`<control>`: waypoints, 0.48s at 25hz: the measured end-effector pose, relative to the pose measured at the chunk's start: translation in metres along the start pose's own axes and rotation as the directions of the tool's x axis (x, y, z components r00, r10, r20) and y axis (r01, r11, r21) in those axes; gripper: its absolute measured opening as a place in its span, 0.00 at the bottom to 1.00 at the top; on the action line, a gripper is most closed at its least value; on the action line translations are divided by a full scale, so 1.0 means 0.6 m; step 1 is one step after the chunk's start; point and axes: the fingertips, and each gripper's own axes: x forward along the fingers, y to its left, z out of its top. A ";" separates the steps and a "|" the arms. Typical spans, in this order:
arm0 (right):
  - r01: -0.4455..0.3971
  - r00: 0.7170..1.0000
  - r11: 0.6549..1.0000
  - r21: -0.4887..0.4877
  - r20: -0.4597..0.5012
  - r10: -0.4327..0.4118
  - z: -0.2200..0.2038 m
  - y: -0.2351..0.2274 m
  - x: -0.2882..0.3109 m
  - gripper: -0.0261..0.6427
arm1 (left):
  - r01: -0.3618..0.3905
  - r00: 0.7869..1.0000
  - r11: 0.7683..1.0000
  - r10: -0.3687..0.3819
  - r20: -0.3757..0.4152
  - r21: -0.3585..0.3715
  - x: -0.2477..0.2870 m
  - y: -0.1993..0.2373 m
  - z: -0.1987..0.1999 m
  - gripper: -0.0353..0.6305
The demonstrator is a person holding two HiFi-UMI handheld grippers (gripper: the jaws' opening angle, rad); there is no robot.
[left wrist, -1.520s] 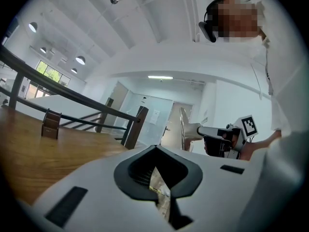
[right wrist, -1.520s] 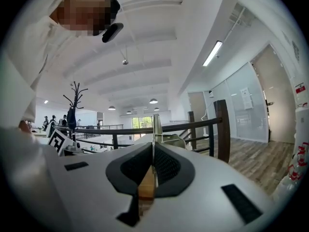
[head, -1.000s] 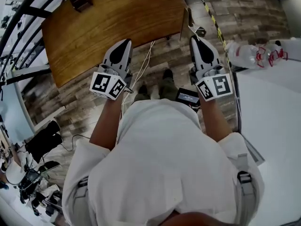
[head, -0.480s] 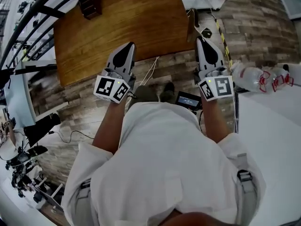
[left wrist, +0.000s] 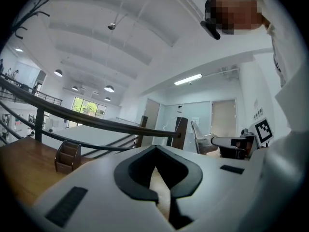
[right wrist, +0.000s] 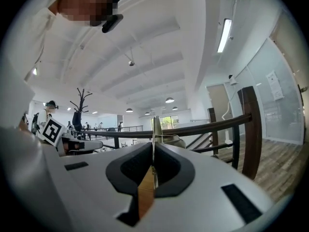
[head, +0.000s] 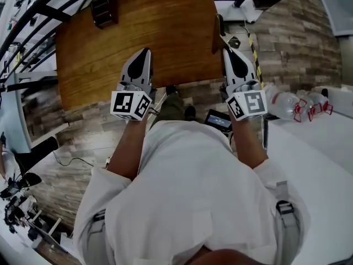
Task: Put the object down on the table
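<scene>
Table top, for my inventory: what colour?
The table is brown wood, clearest in head view.

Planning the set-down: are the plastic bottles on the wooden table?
No, the plastic bottles lie apart, right of the wooden table.

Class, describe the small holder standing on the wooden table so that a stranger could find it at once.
Start at the big wooden table and go to its far left corner, by the dark railing: a small desk organiser stands there. Unlike the thin flat piece in the right tool at the opposite edge, it is a dark-brown box with stepped compartments.
</scene>
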 end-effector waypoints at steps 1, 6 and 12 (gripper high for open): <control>-0.010 1.000 1.000 -0.016 -0.010 0.010 0.002 0.003 0.015 0.08 | -0.006 1.000 1.000 0.007 0.013 -0.011 0.005 0.013 0.003 0.07; -0.020 1.000 0.998 -0.065 -0.024 0.018 0.020 0.003 0.105 0.08 | -0.031 0.997 0.999 0.034 0.065 -0.043 0.044 0.081 0.017 0.07; -0.032 0.998 0.996 -0.081 -0.057 0.027 0.028 0.008 0.176 0.08 | -0.066 0.996 0.994 0.071 0.056 -0.090 0.075 0.151 0.012 0.07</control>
